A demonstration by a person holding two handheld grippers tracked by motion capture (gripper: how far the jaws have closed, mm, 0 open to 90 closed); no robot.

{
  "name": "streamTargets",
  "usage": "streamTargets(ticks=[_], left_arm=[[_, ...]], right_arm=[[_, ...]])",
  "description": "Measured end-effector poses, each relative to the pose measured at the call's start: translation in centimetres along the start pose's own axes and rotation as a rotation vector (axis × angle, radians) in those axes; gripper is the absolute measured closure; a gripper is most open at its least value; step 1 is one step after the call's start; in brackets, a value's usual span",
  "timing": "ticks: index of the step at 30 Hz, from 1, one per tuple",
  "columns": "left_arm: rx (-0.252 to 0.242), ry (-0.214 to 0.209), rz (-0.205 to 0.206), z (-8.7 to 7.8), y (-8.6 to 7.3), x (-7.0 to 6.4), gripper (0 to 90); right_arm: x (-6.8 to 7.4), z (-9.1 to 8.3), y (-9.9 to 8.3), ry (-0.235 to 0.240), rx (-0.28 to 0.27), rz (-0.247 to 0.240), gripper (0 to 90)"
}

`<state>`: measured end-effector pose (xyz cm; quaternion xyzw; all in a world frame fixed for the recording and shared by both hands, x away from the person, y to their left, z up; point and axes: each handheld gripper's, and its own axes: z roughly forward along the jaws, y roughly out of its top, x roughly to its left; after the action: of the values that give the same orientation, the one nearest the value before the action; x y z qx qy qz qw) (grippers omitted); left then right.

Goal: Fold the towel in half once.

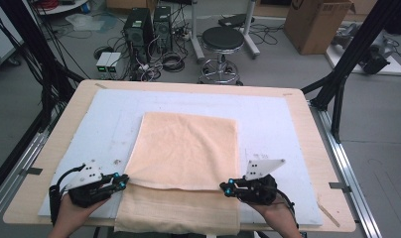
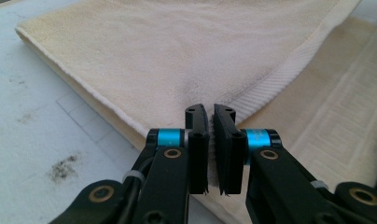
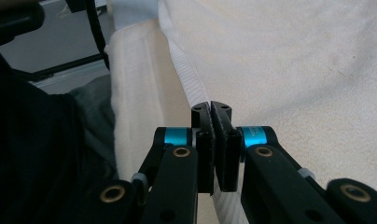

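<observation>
A peach towel [image 1: 188,148] lies folded on the pale blue mat [image 1: 104,124]. Its upper layer ends in a hemmed edge near me, and the lower layer [image 1: 178,213] reaches past it to the table's front edge. My left gripper [image 1: 124,181] is at the upper layer's near left corner, shut on the hem. In the left gripper view the jaws [image 2: 211,114] pinch the towel [image 2: 177,46] edge. My right gripper [image 1: 227,187] is at the near right corner, shut on the hem. The right gripper view shows the jaws [image 3: 210,109] closed on the ribbed border of the towel [image 3: 294,56].
The mat covers a wooden table [image 1: 315,129]. Dark smudges mark the mat [image 2: 63,168] left of the towel. Behind the table on the floor are a black stool [image 1: 222,39], computer towers [image 1: 139,29], cables and a cardboard box [image 1: 317,25]. Black frame legs [image 1: 342,74] stand at the right.
</observation>
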<state>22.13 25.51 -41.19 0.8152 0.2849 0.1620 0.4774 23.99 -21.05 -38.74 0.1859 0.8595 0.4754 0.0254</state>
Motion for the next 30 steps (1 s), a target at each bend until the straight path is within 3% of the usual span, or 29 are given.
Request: streamTargets(ticks=[10, 17, 22, 24, 26, 27, 30], left_arm=[[0.021, -0.029, 0.069, -2.5, -1.1, -3.7, 83.7], [0.047, -0.045, 0.080, -3.4, -2.3, -5.0, 83.8], [0.062, -0.076, 0.082, -3.7, -2.9, -5.5, 82.7], [0.045, -0.096, 0.063, -3.7, -2.7, -5.4, 73.9], [0.027, -0.106, 0.063, -3.6, -2.3, -5.3, 66.3], [0.019, -0.103, 0.059, -3.5, -2.1, -5.2, 64.3], [0.011, -0.081, 0.050, -2.6, -1.4, -4.2, 56.1]], right_arm=[[3.2, -0.8, -0.7, 0.048, 0.020, -0.027, 88.5], [5.6, -0.5, -1.2, 0.104, 0.079, -0.072, 88.5], [6.2, 0.2, -1.9, 0.163, 0.113, -0.095, 87.7], [6.0, 0.5, -2.2, 0.215, 0.110, -0.072, 75.9], [5.8, 0.5, -2.2, 0.227, 0.093, -0.066, 70.1], [5.7, 0.5, -2.1, 0.226, 0.082, -0.072, 66.3], [4.8, 0.2, -1.6, 0.158, 0.073, -0.056, 61.1]])
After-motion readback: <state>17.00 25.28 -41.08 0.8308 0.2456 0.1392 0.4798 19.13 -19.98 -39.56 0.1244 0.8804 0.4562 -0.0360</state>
